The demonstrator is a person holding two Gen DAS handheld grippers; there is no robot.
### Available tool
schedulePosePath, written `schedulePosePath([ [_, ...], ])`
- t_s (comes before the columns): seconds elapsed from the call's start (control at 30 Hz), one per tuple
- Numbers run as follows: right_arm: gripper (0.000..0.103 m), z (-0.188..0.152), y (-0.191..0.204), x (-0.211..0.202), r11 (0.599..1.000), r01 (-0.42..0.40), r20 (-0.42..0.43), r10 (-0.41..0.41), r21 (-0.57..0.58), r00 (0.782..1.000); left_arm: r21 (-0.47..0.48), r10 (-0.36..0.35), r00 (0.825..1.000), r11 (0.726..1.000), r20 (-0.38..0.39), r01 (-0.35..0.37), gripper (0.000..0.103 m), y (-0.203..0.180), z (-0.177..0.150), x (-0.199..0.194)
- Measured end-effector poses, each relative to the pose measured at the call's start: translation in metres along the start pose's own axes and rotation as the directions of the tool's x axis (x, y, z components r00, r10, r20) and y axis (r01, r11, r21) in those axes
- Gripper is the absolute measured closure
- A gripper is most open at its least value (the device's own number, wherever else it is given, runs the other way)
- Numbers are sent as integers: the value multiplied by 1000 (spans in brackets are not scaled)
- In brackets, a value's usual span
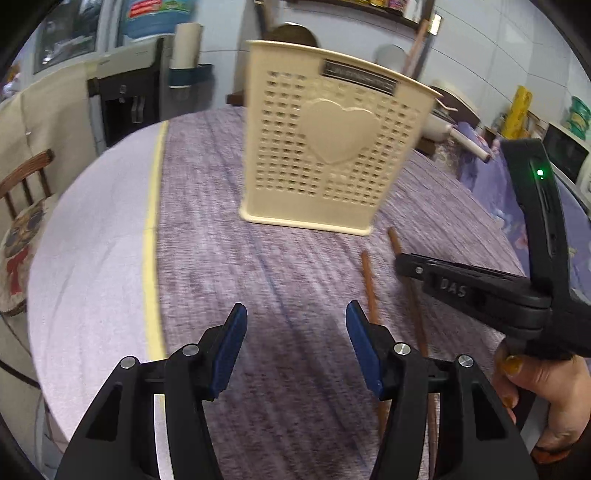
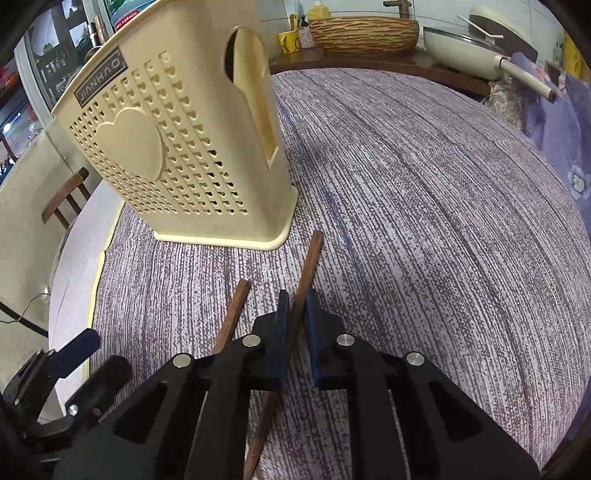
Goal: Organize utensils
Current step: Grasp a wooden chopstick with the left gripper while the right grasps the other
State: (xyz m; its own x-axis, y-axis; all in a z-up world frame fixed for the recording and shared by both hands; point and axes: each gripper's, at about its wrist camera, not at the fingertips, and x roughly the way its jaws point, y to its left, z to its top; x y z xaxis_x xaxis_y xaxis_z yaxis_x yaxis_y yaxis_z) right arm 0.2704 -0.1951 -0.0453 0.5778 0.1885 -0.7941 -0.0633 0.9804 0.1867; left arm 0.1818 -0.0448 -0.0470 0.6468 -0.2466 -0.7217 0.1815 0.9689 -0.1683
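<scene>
A cream perforated utensil holder with a heart on its side stands upright on the purple tablecloth; it also shows in the right wrist view. Two brown wooden chopsticks lie in front of it. My right gripper is shut on one chopstick, its blue pads pinching the stick near its middle. The second chopstick lies just left of it. My left gripper is open and empty above the cloth, left of both chopsticks. The right gripper's black body shows to its right.
The table has a pale bare strip with a yellow stripe on the left. A wooden chair stands at the left. A woven basket and a white pan sit beyond the far edge.
</scene>
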Motion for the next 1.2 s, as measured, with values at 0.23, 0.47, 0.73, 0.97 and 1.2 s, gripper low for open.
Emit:
schedulePosePath([
  [0.23, 93, -4, -21, -7, 1000, -5, -1, 5, -4, 1000, 119, -23, 996, 992, -88, 34, 61, -36, 11, 32],
  [0.47, 93, -7, -21, -6, 1000, 12, 12, -12, -12, 1000, 172, 42, 994, 985, -98, -24, 79, -49, 18, 50],
  [0.73, 93, -12, -20, -7, 1000, 5, 28, -5, -1, 1000, 207, 119, 991, 973, -57, -105, 89, -56, 16, 53],
  [0.97, 93, -11, -22, -7, 1000, 5, 26, -5, -1, 1000, 218, 125, 991, 970, -51, -111, 94, -51, 17, 50],
  [1.2, 93, -12, -20, -7, 1000, 14, 29, -14, -7, 999, 215, 136, 990, 969, -45, -123, 95, -41, 13, 44],
])
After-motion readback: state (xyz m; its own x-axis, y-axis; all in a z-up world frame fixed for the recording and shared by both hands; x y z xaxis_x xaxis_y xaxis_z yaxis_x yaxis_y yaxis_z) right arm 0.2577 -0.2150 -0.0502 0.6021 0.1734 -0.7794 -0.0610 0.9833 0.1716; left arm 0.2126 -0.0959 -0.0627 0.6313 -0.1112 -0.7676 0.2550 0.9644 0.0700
